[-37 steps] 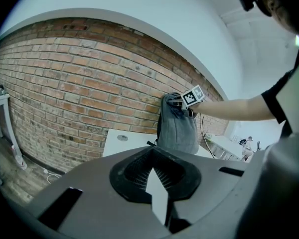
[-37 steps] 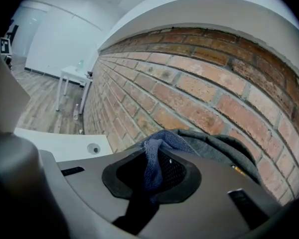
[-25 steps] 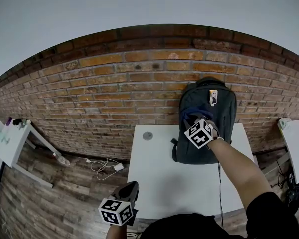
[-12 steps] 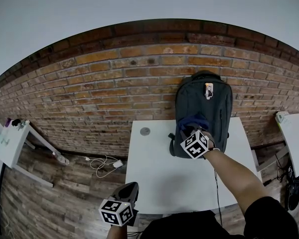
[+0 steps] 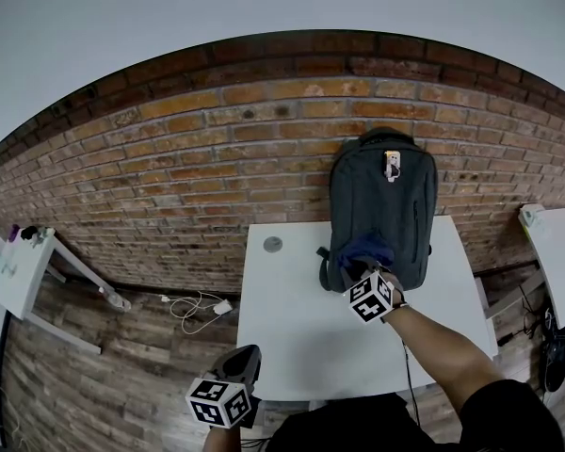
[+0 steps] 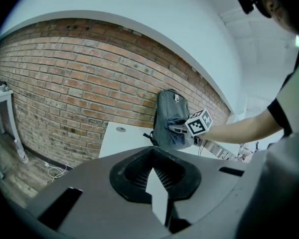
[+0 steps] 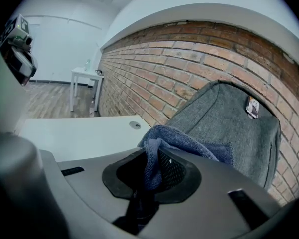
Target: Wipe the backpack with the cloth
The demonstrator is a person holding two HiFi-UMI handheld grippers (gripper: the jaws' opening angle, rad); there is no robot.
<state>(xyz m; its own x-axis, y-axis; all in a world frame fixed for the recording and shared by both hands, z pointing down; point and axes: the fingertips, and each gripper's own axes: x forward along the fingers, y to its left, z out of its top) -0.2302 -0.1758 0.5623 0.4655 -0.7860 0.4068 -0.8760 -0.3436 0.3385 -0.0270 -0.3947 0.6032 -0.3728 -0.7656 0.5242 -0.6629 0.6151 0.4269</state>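
The grey backpack (image 5: 381,205) stands upright right of the frame's centre, at the back edge of the white tabletop (image 5: 292,332), its back against the brick wall (image 5: 207,158). A blue cloth (image 5: 365,250) is pressed to its lower front, bunched between the closed jaws of the right gripper (image 5: 368,273), which clamps the fabric; the right gripper view shows the cloth (image 7: 164,143) spilling out of the gripper (image 7: 149,178) against the pack (image 7: 234,118). The left gripper (image 5: 244,361) hangs at the bottom left of centre, off the tabletop's near edge, its jaws together on nothing (image 6: 157,185).
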